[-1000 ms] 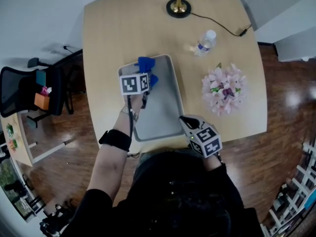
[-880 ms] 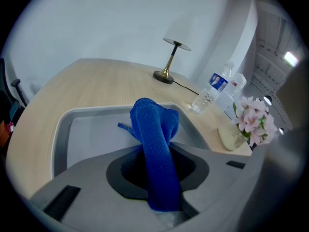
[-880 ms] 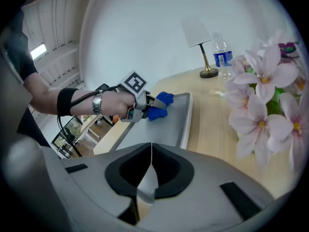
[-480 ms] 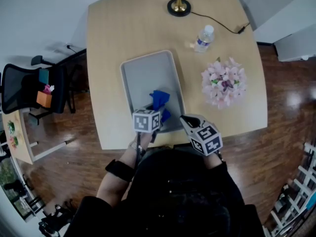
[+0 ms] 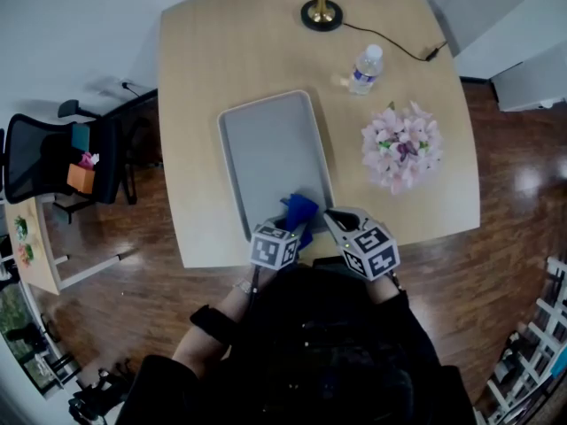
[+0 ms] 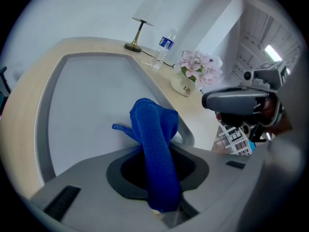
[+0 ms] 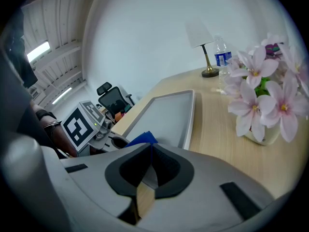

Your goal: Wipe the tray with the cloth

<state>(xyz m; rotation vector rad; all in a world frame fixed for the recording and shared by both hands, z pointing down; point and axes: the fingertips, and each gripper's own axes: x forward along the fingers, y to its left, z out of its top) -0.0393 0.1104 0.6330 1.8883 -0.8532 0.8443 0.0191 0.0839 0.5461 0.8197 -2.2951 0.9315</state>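
A grey tray point(image 5: 270, 149) lies lengthwise on the wooden table point(image 5: 195, 78). My left gripper point(image 5: 295, 226) is at the tray's near end, shut on a blue cloth point(image 5: 300, 209) that droops onto the tray floor. In the left gripper view the cloth point(image 6: 155, 144) runs up out of the jaws over the tray point(image 6: 87, 105). My right gripper point(image 5: 330, 216) is at the tray's near right corner, just right of the cloth. Its jaws point(image 7: 150, 152) are shut tip to tip. The tray's corner is hidden behind them, so I cannot tell if they pinch the rim.
A lamp point(image 5: 320, 11) stands at the table's far edge, its cord trailing right. A water bottle point(image 5: 365, 71) and a pot of pink flowers point(image 5: 401, 153) sit right of the tray. An office chair point(image 5: 53, 158) stands on the floor at the left.
My left gripper has dragged the cloth from the tray's far left corner down to its near end, close beside the right gripper. The right gripper has stayed put.
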